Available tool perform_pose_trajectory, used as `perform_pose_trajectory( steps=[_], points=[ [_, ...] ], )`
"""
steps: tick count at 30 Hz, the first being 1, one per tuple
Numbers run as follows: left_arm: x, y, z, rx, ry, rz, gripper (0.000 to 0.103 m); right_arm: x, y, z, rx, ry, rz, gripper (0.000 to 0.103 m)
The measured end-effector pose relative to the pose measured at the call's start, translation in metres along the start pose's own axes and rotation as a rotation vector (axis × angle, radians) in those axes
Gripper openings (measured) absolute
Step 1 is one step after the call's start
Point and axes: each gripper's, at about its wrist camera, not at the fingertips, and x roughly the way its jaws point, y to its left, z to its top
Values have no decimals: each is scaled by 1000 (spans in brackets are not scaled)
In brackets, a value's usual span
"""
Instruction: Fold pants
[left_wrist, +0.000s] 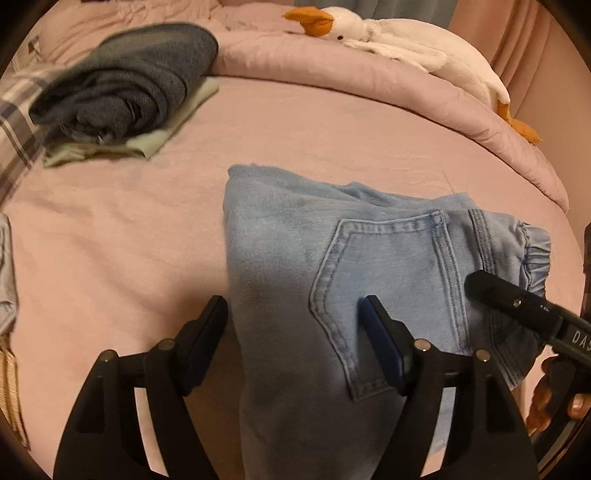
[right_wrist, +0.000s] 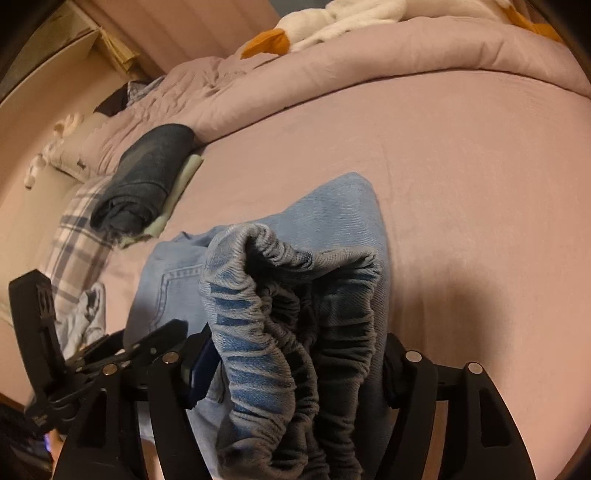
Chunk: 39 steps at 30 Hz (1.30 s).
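My left claw (left_wrist: 295, 317) is spread wide over the jeans (left_wrist: 332, 266), one finger off the denim above the pink sheet (left_wrist: 110, 240), the other right on the back pocket (left_wrist: 384, 266). Nothing is pinched between them. My right claw (right_wrist: 295, 354) is spread too, and the gathered elastic waistband (right_wrist: 295, 295) bulges up between its fingers; the cloth hides the pads, so I cannot tell whether they press the fabric or simply bracket it.

The jeans lie folded into a short, thick bundle in the middle of the bed. In the left view the long axis runs from near me toward the far side of the bed, with the waistband off to the right, under my right claw (left_wrist: 517, 306). The folded edge faces the far duvet. In the right view the bundle stretches away from the claw, its far corner pointing at the duvet (right_wrist: 406, 74).

Farther out on the left, a dark rolled pair of jeans (left_wrist: 125, 85) sits on a pale green folded cloth (left_wrist: 155, 140), beside a plaid cloth (left_wrist: 18, 122). Along the far edge a white plush goose (left_wrist: 406, 48) with an orange beak lies on the bunched duvet.
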Motion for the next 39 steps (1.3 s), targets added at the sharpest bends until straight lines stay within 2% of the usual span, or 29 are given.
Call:
perform_pose_trajectory(
  steps=[6, 16, 20, 24, 28, 29, 33, 39],
  points=[
    [-15, 1, -6, 76, -60, 64, 74, -14, -1, -2, 9, -22, -12, 69],
    [-15, 3, -17, 90, -57, 73, 74, -31, 3, -5, -59, -67, -114, 72],
    [-11, 3, -21, 94, -45, 84, 76, -24, 1, -6, -101, -32, -211, 76],
    [-5, 2, -22, 102, -39, 95, 78, -12, -7, -6, -79, -9, -221, 77],
    [-2, 5, -22, 89, -34, 99, 82, -3, -10, -4, -79, -9, -245, 89],
    [-3, 6, -21, 78, -28, 97, 82, -3, -11, -4, -68, -3, -242, 89],
    [-19, 5, -26, 59, -39, 107, 80, -20, -4, -7, -48, -6, -247, 89],
    [-61, -1, -38, 47, -81, 100, 83, -62, 24, -22, -137, -67, -245, 89]
  ],
)
